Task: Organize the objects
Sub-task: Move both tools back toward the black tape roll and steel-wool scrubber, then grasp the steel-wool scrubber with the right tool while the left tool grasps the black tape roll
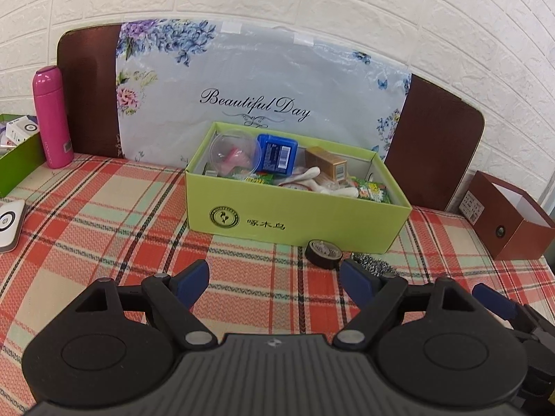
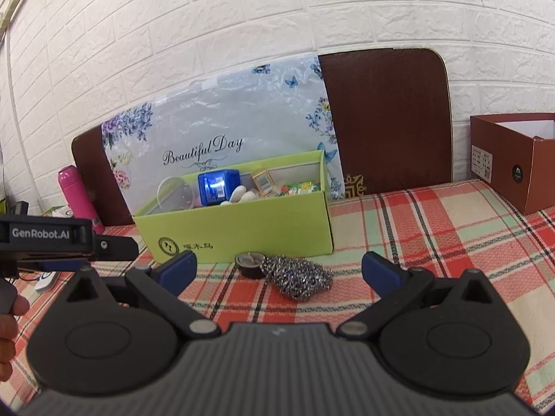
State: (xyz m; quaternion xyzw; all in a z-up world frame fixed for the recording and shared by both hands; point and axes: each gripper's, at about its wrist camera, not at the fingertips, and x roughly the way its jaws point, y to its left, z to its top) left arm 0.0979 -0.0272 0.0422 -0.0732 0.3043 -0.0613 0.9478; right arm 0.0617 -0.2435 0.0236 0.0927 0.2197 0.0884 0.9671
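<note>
Both claws gape empty before the green box (image 1: pixel 295 215).

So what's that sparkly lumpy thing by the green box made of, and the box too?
The sparkly lump looks like a steel wool scourer: tangled, shiny silver wire curls that glint. The green box seems to be cardboard with a matte printed finish: thin flat walls, sharp folded corners, a paler inside.
</note>
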